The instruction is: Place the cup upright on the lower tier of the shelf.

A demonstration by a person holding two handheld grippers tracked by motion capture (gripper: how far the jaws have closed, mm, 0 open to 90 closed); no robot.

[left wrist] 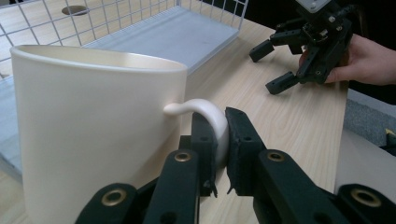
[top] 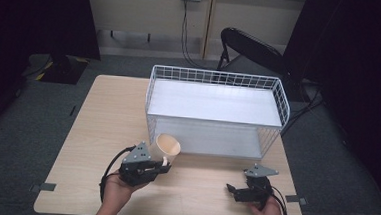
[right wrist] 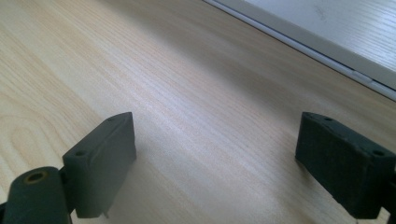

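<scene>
A cream mug [top: 168, 147] is tilted just above the table, in front of the white wire rack's [top: 215, 77] left end. My left gripper [top: 164, 162] is shut on the mug's handle [left wrist: 211, 112]; the two black jaws pinch the handle from both sides, and the mug body [left wrist: 93, 135] stands to their left. My right gripper [top: 231, 189] rests low over the table's front right, open and holding nothing. The right gripper view has its jaws [right wrist: 215, 158] wide apart over bare wood. The left gripper view catches this right gripper [left wrist: 273, 65] farther off, in a hand.
The wire rack holds a white board [top: 214, 103] on top and a lower shelf [top: 216, 139] open to the front. The wooden table [top: 102, 117] is bare at the left and front middle. A black folding chair [top: 247, 46] stands behind the table.
</scene>
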